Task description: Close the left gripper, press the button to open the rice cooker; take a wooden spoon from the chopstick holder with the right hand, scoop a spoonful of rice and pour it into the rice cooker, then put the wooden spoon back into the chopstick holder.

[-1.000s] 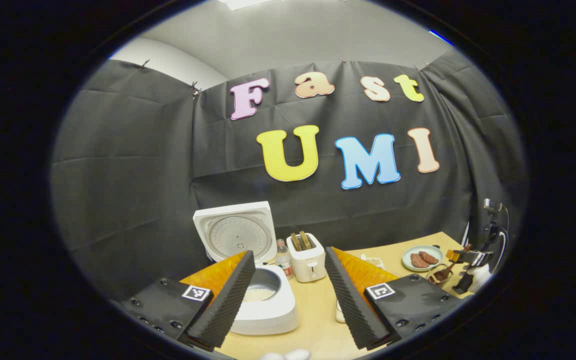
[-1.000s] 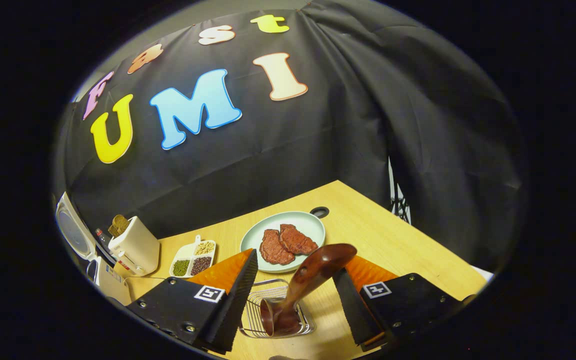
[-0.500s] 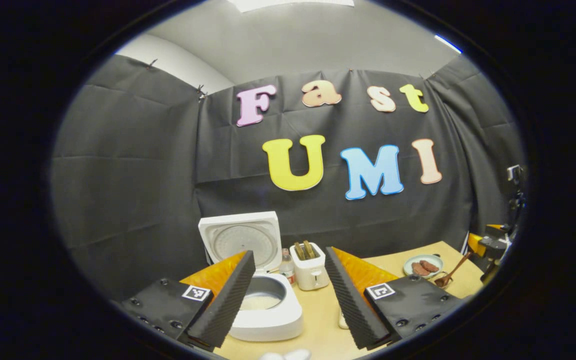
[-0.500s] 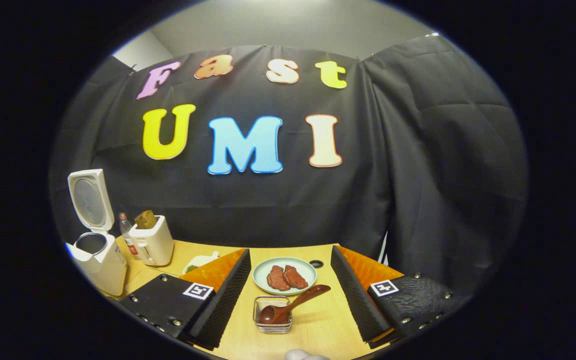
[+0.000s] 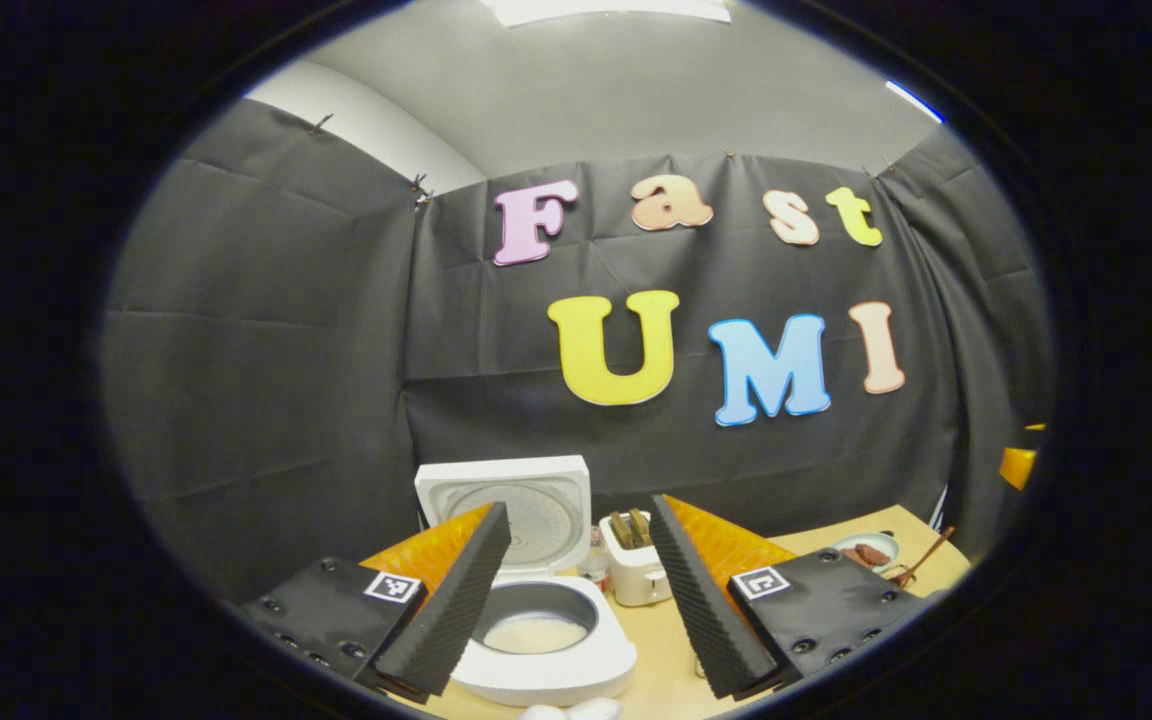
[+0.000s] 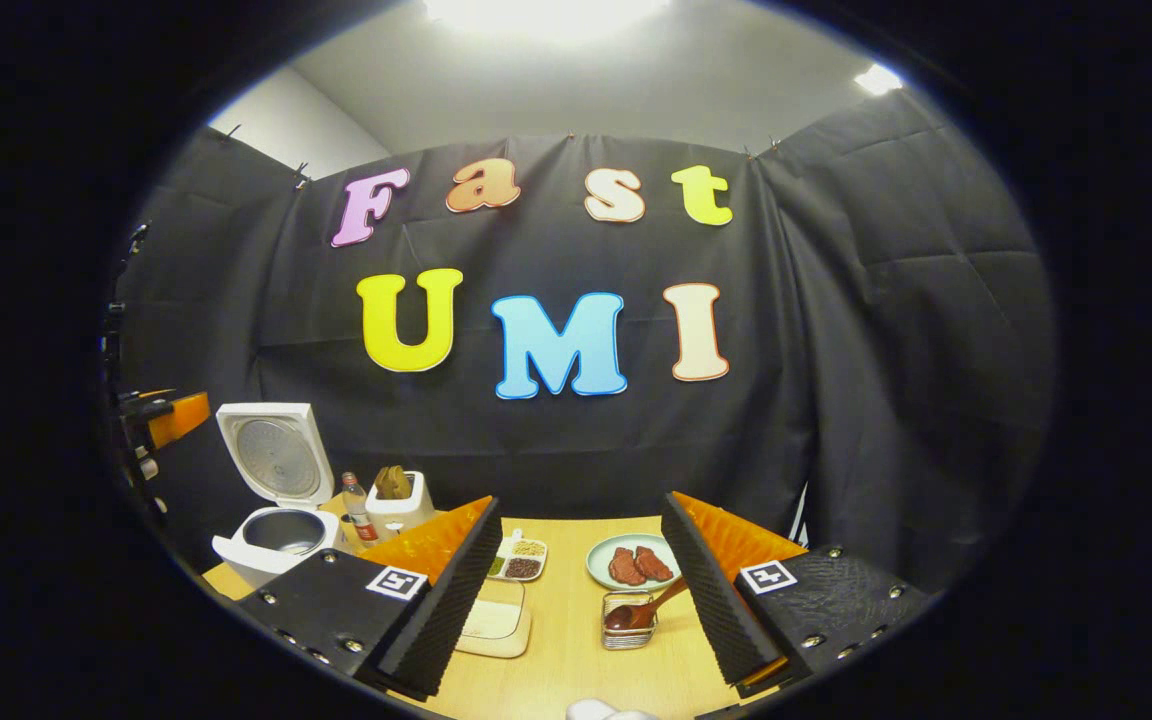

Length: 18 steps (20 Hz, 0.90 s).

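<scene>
The white rice cooker (image 5: 546, 655) stands open with its lid (image 5: 536, 500) upright and pale rice in the pot. My left gripper (image 5: 579, 503) is open and hangs above and in front of it, with nothing between the fingers. In the right gripper view the wooden spoon (image 6: 641, 610) rests bowl-down in the wire chopstick holder (image 6: 624, 632), its handle leaning to the right. My right gripper (image 6: 581, 500) is open, well back from the holder. The cooker (image 6: 276, 535) also appears at the left there.
On the wooden table (image 6: 566, 660) lie a shallow cream dish (image 6: 496, 628), a divided tray of beans (image 6: 516, 560) and a plate of meat (image 6: 636, 563). A toaster (image 6: 398, 502) and a small bottle (image 6: 356, 508) stand beside the cooker.
Both grippers have drawn back and risen away from the table. The right gripper, earlier straddling the spoon in the holder, is now far from it; the spoon stays in the holder.
</scene>
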Tool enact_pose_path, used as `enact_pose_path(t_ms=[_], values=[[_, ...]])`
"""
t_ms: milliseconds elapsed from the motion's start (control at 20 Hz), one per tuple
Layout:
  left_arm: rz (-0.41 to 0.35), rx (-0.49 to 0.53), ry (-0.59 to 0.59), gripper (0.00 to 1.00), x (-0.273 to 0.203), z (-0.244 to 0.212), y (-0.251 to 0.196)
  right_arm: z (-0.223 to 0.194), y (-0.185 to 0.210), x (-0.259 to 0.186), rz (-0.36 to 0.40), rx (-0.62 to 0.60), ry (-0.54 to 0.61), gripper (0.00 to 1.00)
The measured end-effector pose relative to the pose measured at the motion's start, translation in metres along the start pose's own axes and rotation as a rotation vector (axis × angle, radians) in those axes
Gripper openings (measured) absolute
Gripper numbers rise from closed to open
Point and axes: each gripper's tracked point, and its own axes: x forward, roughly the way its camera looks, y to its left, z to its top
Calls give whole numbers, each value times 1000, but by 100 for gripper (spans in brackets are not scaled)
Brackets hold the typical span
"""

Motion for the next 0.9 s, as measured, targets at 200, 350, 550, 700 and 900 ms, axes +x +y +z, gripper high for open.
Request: enact_pose_path(t_ms=[200,350,550,700,900], values=[[33,-50,25,97,60,24,28,-7,20,-9,27,-28,23,98],[65,-46,29,97,109,39,47,-14,33,-4,45,-7,53,98],[101,-74,101,97,176,28,69,-18,42,7,49,-5,76,98],[138,-93,138,97,229,12,88,-26,44,18,49,-18,101,98],[161,-96,214,96,279,-23,101,-37,46,32,50,-19,148,98]])
